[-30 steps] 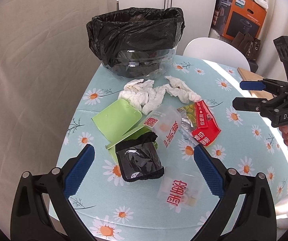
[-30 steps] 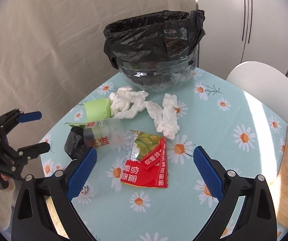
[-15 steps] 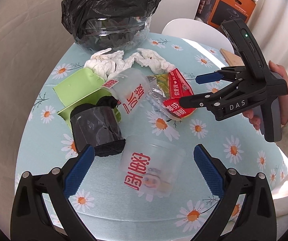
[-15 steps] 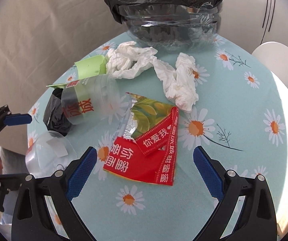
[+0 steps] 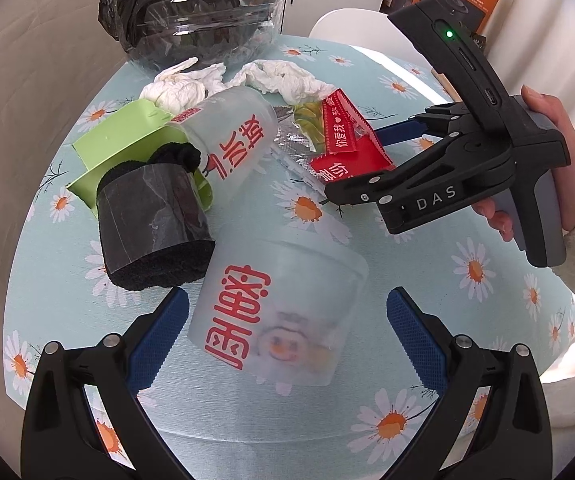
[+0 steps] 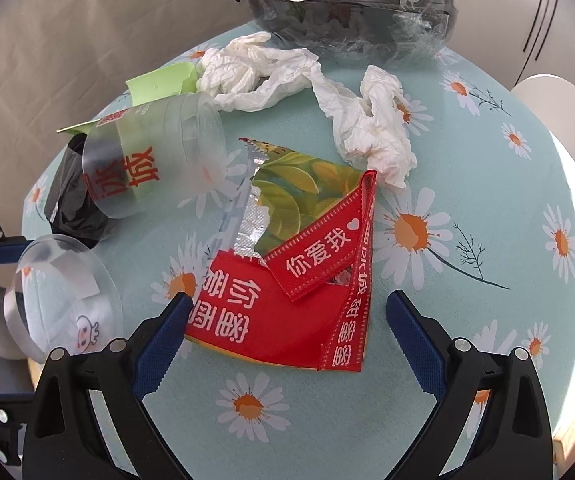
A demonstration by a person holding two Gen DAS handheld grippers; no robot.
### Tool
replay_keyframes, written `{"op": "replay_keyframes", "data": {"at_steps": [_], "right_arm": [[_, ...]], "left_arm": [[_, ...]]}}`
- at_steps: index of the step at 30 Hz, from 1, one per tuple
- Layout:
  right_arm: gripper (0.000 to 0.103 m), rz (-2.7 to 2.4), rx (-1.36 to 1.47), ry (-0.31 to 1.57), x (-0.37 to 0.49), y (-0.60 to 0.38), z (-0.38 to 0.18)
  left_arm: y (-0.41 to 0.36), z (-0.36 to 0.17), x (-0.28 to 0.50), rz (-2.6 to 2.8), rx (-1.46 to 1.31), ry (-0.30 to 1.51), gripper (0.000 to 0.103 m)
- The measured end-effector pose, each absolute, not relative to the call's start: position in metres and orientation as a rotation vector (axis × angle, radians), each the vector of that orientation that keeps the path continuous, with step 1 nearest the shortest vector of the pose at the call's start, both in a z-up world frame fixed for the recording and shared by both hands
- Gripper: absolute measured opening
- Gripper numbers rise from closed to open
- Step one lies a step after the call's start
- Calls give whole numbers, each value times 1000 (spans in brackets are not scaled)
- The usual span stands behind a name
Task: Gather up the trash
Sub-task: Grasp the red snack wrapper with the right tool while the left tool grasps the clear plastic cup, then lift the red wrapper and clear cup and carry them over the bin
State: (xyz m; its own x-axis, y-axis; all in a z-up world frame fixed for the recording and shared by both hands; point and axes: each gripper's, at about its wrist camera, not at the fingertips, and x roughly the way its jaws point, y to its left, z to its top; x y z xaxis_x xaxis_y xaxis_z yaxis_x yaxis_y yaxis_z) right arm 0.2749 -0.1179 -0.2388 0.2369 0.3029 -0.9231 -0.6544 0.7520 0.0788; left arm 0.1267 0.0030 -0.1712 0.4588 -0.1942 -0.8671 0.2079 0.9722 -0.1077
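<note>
Straddling a frosted plastic cup (image 5: 283,312) with red lettering, the left tongs (image 5: 287,332) stand spread wide over the near edge of a round table (image 5: 487,320) covered in a pale blue daisy-print cloth; the cup lies on its side between the two blue pads, neither pad visibly touching it. A second frosted cup (image 5: 235,136) lies tipped just beyond, its base end against a bundle wrapped in black plastic (image 5: 155,220) that rests on an opened green carton (image 5: 123,148).

The right tongs (image 6: 287,332), held in a person's hand (image 5: 547,156), are likewise spread wide, their pads either side of the near end of a torn red snack wrapper (image 6: 283,312) lying flat at the middle of the table, silver lining and green leaf print showing where it is ripped. From the left wrist view one blue-tipped finger sits past the wrapper's far side and the black finger on its near side, with the wrapper not yet pinched.

Crumpled white tissues (image 6: 371,136) trail across the table behind the wrapper, reaching to the foot of a clear bin lined with a black bag (image 5: 199,4), which stands at the table's far edge. A white chair back (image 6: 559,100) shows beyond the table.
</note>
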Motion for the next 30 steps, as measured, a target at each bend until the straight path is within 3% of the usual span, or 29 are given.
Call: {"op": "replay_keyframes", "data": {"at_steps": [2, 3, 6, 10, 13, 14, 30], "right_arm": [[89, 666, -377, 1158, 273, -116, -240], [80, 651, -405, 1152, 272, -115, -240], [77, 644, -453, 1152, 270, -114, -241], [61, 648, -377, 1145, 272, -127, -233], [38, 644, -292, 1168, 278, -144, -224], [24, 641, -283, 1178, 280, -147, -223], [24, 581, -110, 1220, 257, -214, -206]], "left_arm": [[1, -175, 127, -253, 20, 1075, 97], [0, -176, 127, -259, 22, 1076, 97], [-1, -180, 130, -263, 10, 1106, 75], [1, -181, 128, -298, -4, 1103, 69], [6, -180, 126, -314, -19, 1120, 65], [7, -179, 126, -318, -22, 1127, 64], [-5, -158, 133, -419, 54, 1155, 59]]}}
